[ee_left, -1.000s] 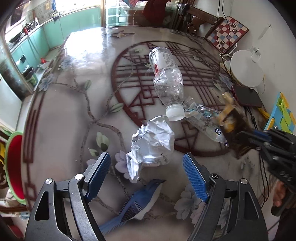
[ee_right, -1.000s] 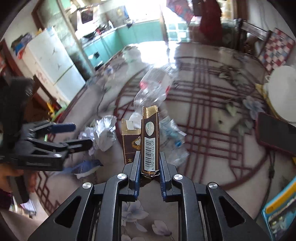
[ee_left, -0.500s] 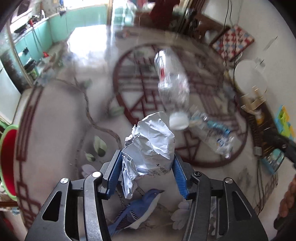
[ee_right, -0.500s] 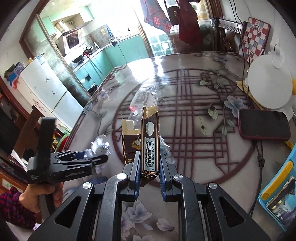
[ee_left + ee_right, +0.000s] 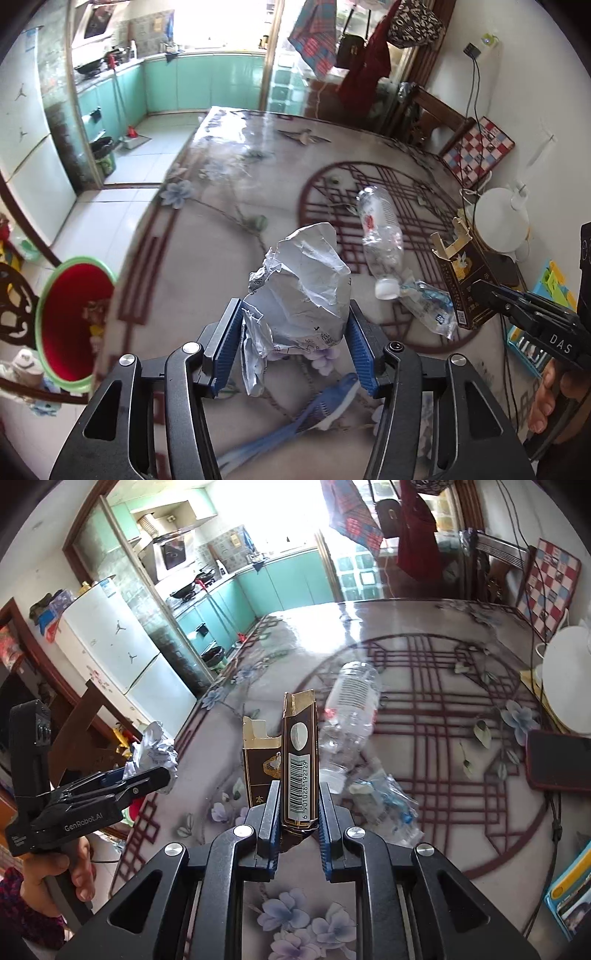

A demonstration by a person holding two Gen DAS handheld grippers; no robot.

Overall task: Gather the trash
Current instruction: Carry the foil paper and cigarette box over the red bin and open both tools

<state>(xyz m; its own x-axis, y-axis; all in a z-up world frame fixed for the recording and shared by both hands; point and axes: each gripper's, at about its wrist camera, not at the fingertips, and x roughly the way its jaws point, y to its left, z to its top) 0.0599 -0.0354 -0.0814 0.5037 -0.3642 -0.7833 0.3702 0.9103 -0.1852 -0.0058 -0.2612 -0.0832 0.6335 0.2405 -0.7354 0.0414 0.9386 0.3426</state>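
Observation:
My left gripper [image 5: 293,343] is shut on a crumpled ball of white paper [image 5: 303,288] and holds it above the table; it also shows in the right wrist view [image 5: 155,746]. My right gripper [image 5: 295,812] is shut on a torn brown cigarette carton [image 5: 299,764], held upright above the table; the carton also shows in the left wrist view [image 5: 465,284]. A clear plastic bottle [image 5: 380,236] lies on the table, cap toward me. A crushed clear wrapper [image 5: 428,306] lies beside the cap. A red bin with a green rim [image 5: 70,321] stands off the table's left edge.
The patterned glass table [image 5: 221,236] carries a white round lamp base [image 5: 498,218], a dark phone [image 5: 557,760] and cables at the right. A checkered board [image 5: 476,151] leans at the back right. A blue toy [image 5: 569,897] lies at the near right.
My left gripper closed on the paper ball and lifted it off the table, swinging left so the red bin shows. My right gripper has risen with the carton.

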